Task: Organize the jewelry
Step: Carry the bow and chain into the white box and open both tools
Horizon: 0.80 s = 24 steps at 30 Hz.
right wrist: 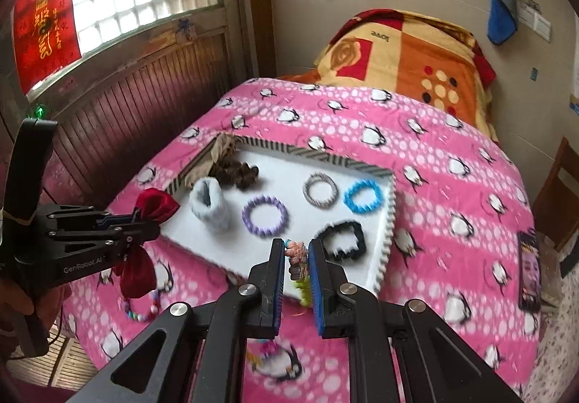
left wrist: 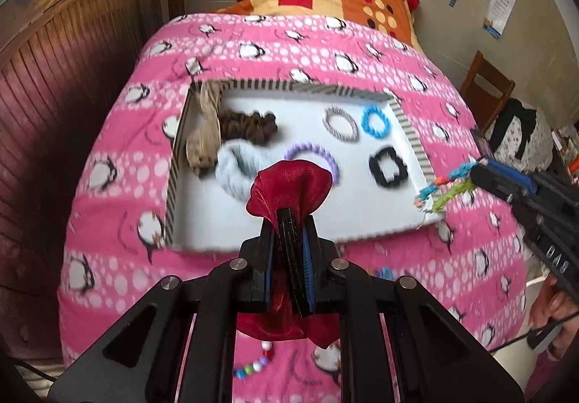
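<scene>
Left wrist view: we see a bed [left wrist: 253,52] in a pink penguin quilt, with a white tray [left wrist: 412,135] lying flat on it. In the tray: a brown scrunchie [left wrist: 249,126], a pale blue scrunchie [left wrist: 235,168], and 4 rings, purple [left wrist: 327,155], grey [left wrist: 340,124], blue [left wrist: 376,121] and black [left wrist: 389,168].

Our left gripper [left wrist: 291,222] is clamped nearly closed on a red pouch [left wrist: 293,182] at its gathered neck, above the tray's near edge; the body hangs below the jaws.

Right wrist view: our right gripper [right wrist: 296,260] is pinched on a multicoloured bracelet [right wrist: 298,258], over the tray's near right part. Its tail dangles between the fingers.

A bead bracelet [right wrist: 141,312] lies loose on the quilt, just below the pouch.

Risks, as we judge them: the pouch mouth is squeezed shut, so the bracelet may not go in. The thin bracelet could slip out. The dangling tail could snag the tray rim.
</scene>
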{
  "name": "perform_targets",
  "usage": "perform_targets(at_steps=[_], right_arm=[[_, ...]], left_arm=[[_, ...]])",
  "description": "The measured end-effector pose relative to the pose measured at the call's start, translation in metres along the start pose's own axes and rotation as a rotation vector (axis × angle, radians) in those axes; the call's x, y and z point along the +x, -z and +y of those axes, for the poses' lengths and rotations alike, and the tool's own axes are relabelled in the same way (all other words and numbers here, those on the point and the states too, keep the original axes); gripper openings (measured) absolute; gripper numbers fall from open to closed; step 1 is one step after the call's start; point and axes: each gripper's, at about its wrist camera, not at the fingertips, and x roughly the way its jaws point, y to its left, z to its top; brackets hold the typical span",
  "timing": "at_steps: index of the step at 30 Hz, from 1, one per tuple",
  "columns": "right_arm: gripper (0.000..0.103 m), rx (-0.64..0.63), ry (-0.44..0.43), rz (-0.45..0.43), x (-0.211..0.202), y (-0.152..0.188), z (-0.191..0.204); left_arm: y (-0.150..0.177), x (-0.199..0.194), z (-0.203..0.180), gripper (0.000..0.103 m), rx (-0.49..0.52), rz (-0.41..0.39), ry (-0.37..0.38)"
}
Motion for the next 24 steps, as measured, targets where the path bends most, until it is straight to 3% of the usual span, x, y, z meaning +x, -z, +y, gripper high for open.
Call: perform_targets(at_steps=[6,12,17,24], right_arm=[[0.012,0.042,-0.087,0.027,0.038,-0.013,0.0],[0.012,0.115,-0.091,0.168,0.094,0.009,-0.026],[0.012,0.179,-0.084,0.213,0.109,0.025,-0.056],[0.012,0.212,-0.115,0.232,0.116,0.027,-0.068]], left_arm=[[-0.041,0.021,-0.003,0.012,-0.01,0.004,-0.001],[-0.079,0.06,-0.012,0.012,-0.024,0.038,0.001],[-0.105,0.099,-0.026,0.012,-0.029,0.082,-0.006],[-0.128,0.154,-0.034,0.012,-0.041,0.139,-0.059]])
